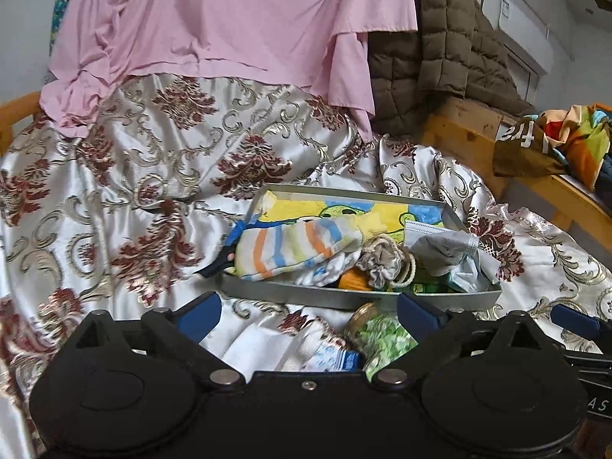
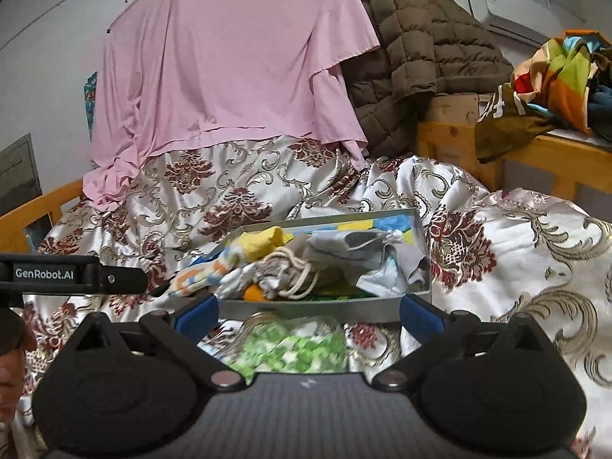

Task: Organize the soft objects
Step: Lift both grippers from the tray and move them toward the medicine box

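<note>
The left gripper (image 1: 308, 315) stands wide apart with nothing clamped between its blue pads (image 1: 201, 315). Framed by those pads, just short of the grey tray (image 1: 355, 298), a jar of green bits (image 1: 376, 338) lies tilted on its side with its gold lid toward the tray, and a small blue-and-white packet (image 1: 332, 357) lies just left of the jar.

The right gripper (image 2: 309, 313) is likewise spread to its full width and grips nothing. Its pads (image 2: 197, 313) frame the tray's near wall (image 2: 306, 308), and the green jar (image 2: 290, 348) is blurred just before that wall.

The tray rests on the silver and maroon brocade bedspread (image 1: 145, 176), its long axis running left to right across both views. Inside it, a striped sock (image 1: 294, 248) lies lengthwise along that axis, at the tray's left end, one end hanging over the left rim. Right of the sock sits a beige drawstring pouch (image 1: 386, 264) with its cord looped, and right of that a grey face mask (image 1: 443, 244) against the tray's right end.

Only the left view shows the packet, a dark handle (image 1: 220, 264) poking out at the tray's left corner, and the cartoon print lining the tray's floor (image 1: 325, 208). Only the right view shows the other gripper's black body lettered GenRobot.AI (image 2: 57, 273) left of the tray, and a bit of a person (image 2: 11, 378) at the left edge.

Beyond the tray hang a pink sheet (image 2: 237, 69) and a brown quilted jacket (image 2: 417, 53).
</note>
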The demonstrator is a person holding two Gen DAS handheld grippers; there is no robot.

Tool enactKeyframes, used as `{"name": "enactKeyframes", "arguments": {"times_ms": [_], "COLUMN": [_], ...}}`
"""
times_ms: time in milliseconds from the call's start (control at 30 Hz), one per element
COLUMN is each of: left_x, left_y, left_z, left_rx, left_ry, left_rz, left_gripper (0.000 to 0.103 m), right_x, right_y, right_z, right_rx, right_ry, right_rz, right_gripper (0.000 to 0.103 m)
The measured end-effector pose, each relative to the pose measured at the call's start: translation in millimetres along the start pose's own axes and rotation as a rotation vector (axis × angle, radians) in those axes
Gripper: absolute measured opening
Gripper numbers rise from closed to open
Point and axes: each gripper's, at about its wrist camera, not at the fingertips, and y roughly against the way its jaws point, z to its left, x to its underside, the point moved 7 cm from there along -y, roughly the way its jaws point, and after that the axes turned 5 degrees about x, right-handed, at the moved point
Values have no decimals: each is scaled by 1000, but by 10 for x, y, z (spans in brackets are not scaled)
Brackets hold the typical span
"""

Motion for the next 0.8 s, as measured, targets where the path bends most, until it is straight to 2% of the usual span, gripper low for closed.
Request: {"name": "enactKeyframes", "arguments": {"times_ms": [367, 600, 800], "left_x": [429, 709, 806], "left_y": [570, 831, 1003], "left_z": [287, 452, 507], "left_rx": [-30, -50, -66], "left_ry": [11, 40, 33], "left_rz": [-34, -37, -55], "left_gripper": [102, 102, 102], "right_x": [248, 415, 542], "right_y": [484, 677, 805], "right_z": [372, 533, 587], "right_rx": [-29, -32, -28], "right_ry": [43, 70, 71], "right_rz": [-23, -4, 18], "right_gripper": [103, 103, 103]}}
